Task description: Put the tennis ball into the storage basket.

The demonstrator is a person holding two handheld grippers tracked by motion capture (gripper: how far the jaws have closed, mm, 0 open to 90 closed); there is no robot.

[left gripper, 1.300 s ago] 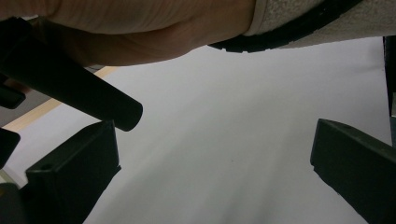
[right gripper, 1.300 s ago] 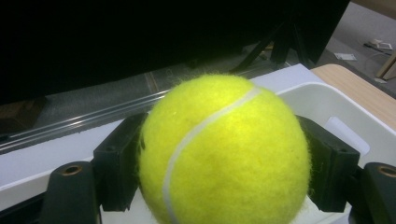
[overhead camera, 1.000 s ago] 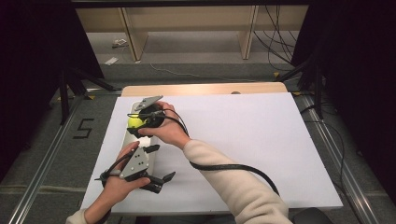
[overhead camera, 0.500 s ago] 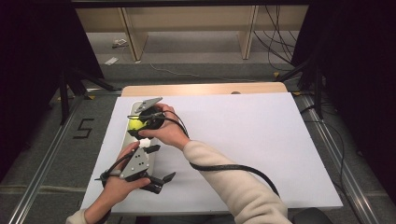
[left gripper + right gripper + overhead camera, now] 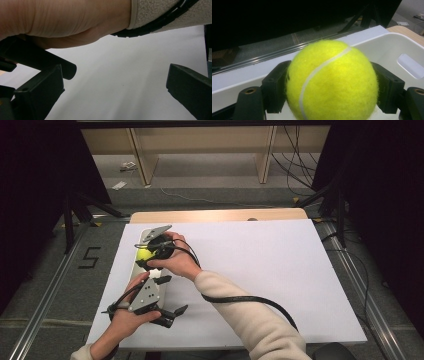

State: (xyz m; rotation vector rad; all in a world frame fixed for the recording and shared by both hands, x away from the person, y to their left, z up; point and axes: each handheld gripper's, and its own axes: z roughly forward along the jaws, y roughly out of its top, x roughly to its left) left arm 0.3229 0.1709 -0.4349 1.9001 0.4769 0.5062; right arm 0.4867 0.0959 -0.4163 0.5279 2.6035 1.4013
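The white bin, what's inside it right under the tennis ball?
The right gripper holds the tennis ball over the white bin. Bare inner wall and a handle slot show beside the ball. The floor beneath is covered by ball and jaws.

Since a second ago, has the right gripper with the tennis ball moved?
No. The right gripper holds the tennis ball at the same spot over the white bin, judged against the table's far wooden edge.

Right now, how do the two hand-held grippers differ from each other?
The right gripper is shut on the tennis ball, while the left gripper stands open on nothing. The right gripper sits over the white bin, farther up the table; the left gripper hovers over bare white table, nearer the person. Both have black jaws and trail a cable.
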